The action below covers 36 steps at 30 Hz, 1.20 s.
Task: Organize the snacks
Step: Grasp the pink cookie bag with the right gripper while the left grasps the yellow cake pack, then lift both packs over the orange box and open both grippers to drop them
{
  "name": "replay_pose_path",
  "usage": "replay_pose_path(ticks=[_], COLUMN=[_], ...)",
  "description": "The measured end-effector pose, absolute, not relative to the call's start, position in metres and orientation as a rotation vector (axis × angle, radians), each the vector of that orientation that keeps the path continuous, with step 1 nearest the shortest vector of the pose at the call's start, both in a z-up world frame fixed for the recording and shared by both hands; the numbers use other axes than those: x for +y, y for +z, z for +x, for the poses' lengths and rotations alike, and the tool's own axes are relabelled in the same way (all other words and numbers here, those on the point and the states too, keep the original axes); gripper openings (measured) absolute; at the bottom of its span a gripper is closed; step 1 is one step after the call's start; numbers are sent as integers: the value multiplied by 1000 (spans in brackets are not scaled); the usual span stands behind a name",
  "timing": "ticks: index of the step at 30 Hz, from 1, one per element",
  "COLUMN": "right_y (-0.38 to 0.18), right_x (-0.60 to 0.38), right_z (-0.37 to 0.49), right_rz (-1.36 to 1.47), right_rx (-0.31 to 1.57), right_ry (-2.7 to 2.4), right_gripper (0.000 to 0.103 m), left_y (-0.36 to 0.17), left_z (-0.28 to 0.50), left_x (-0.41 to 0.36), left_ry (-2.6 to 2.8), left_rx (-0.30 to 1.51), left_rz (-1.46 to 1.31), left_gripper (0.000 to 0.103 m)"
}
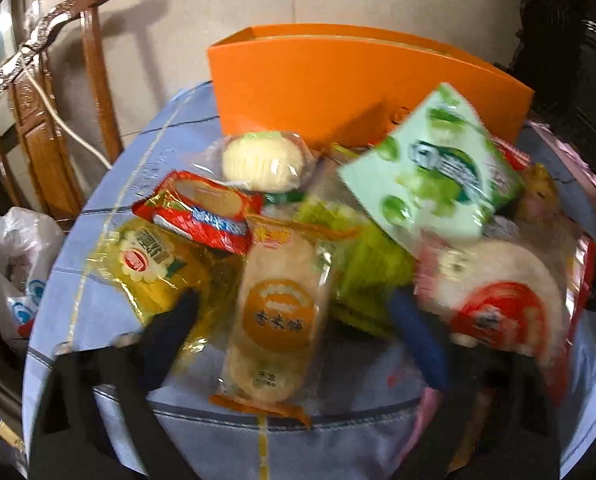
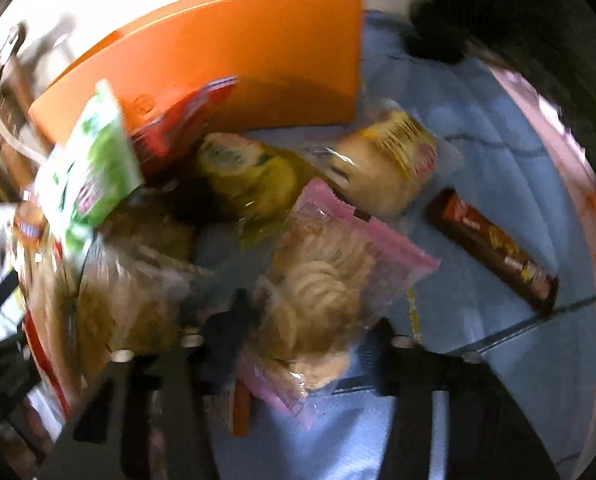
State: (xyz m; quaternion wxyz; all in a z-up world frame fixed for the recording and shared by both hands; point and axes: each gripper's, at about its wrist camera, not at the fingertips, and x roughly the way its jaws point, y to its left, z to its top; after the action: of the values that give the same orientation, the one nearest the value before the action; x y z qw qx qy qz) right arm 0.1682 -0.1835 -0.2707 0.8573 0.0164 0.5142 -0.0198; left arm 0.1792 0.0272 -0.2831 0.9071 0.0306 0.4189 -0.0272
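Jaws straddle orange rice-cracker packet (image 1: 276,320); pink cookie packet (image 2: 321,292).

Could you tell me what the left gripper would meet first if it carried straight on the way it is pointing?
Most likely the rice cracker pack with the orange circle: it already lies between the fingers of the left gripper, on the blue cloth. Blur makes it unclear whether the pads touch it yet.

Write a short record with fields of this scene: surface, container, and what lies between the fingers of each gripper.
surface: blue cloth on a table
container: orange box, upright behind the snack pile
left gripper: orange-labelled cracker packet between its fingers; contact unclear
right gripper: pink packet between its fingers; picture too blurred to confirm grip
apart from pile: brown bar
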Motion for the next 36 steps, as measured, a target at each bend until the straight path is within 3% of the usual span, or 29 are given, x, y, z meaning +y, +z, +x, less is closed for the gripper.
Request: replay_pose_path(ticks=[1, 5, 21, 36], right_y=[-270, -264, -207, -131], right_x=[-182, -179, -188, -188], right_z=[168, 162, 127, 121], right_rz=[23, -23, -23, -1], right_rx=[1080, 1060, 902, 785], right_ry=[-32, -19, 33, 57], right_gripper=[35, 29, 29, 29], left_y=[-283, -282, -258, -178], left_z=[174, 171, 142, 155], left_x=[25, 26, 48, 33], left_ry=[-104, -106, -170, -189], left_rx=[847, 867, 788, 727], left_rz=[69, 33, -47, -37], left_gripper=[35, 34, 34, 35])
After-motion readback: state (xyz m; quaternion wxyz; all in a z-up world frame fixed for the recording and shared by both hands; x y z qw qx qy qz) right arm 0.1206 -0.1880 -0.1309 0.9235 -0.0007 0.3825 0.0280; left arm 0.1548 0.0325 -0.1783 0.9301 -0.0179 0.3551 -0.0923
